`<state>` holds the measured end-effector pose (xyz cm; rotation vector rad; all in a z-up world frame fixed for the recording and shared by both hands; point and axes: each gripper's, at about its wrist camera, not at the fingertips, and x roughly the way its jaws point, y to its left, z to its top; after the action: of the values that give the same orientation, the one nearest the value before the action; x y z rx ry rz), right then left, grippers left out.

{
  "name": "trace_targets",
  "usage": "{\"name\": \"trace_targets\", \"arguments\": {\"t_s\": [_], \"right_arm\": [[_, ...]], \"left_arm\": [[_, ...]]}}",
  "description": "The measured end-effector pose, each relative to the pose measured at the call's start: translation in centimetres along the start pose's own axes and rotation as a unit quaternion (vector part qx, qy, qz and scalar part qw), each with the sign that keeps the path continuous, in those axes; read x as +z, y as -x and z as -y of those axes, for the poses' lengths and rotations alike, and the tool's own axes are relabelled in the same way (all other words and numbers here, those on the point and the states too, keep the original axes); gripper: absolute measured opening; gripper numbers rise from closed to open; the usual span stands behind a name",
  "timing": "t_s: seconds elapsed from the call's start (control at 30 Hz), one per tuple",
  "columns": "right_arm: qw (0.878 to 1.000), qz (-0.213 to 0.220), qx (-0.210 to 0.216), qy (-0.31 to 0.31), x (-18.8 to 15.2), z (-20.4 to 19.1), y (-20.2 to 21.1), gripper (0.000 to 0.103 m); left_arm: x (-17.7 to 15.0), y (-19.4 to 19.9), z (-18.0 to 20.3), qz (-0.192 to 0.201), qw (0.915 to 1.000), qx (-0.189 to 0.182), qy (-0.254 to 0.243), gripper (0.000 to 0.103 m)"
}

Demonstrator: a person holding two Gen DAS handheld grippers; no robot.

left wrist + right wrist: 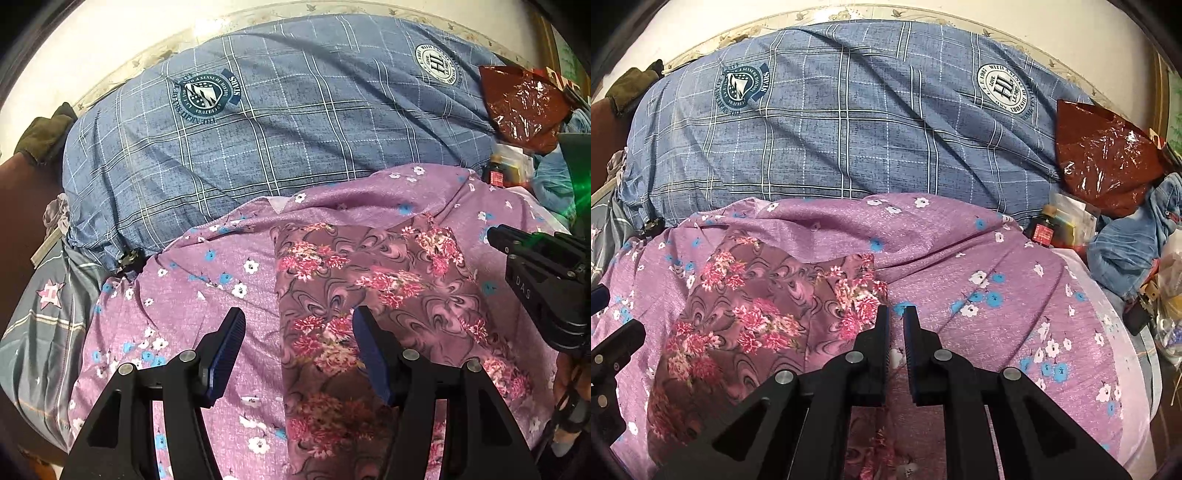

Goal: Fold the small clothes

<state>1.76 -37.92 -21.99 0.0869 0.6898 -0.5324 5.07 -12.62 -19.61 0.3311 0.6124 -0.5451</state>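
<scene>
Floral garment (369,295) lies under wide-spread left tool (299,321), ungripped.

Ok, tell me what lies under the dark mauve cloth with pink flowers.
The dark mauve cloth with pink flowers lies on a lilac fabric with white and blue blossoms, which shows around it. Whatever lies beneath that is covered.

You are working on a bed (1115,332), its pale lilac edge showing at the right of the right wrist frame. A purple flowered sheet (979,266) covers the lower half of both frames. On it, left of centre, lies a small mauve garment with pink flowers (757,295). Across the upper half lies a bulky blue checked quilt (849,129) with 2 round emblems. At the upper right sit a dark red plastic bag (1108,155) and crumpled blue denim (1126,251).
</scene>
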Motion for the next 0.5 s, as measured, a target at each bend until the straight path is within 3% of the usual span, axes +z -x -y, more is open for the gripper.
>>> {"name": "trace_targets", "arguments": {"t_s": [0.5], "right_arm": [[0.999,-0.018,0.011,0.036,-1.1,-1.9,-1.0,0.010]], "left_arm": [[-1.6,-4.9,-0.8,-0.053,0.9985,0.012,0.011,0.060]]}}
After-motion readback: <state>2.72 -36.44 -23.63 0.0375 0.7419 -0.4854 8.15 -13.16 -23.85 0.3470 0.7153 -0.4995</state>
